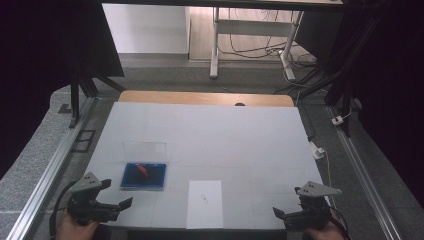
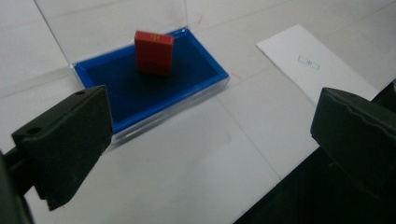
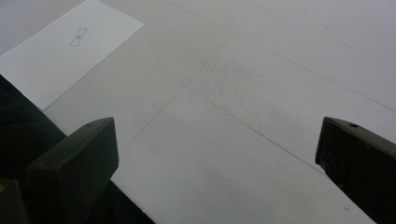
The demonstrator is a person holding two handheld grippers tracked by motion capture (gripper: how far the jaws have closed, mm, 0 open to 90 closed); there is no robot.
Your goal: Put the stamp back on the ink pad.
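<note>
We see a large white table [image 1: 210, 135] that fills most of the high view, with a wooden edge at its far side, grey floor around it and desk legs with cables behind. The landmark is the blue tray [image 2: 154, 88], which has a clear lid standing open at its back. It lies on the table near the front left corner.

To the right of the tray lies a white sheet of paper [image 1: 205, 202] with a small printed mark.

The left gripper [image 1: 107, 207] hovers just in front of the tray, with jaws wide apart and empty. The right gripper [image 1: 292, 216] is well apart from the tray, to its far right, also spread and empty.

Inside the tray stands a small red block [image 2: 154, 52], a little tilted. We judge it light, stiff and smooth; its two flat broad faces look best to take hold of.
</note>
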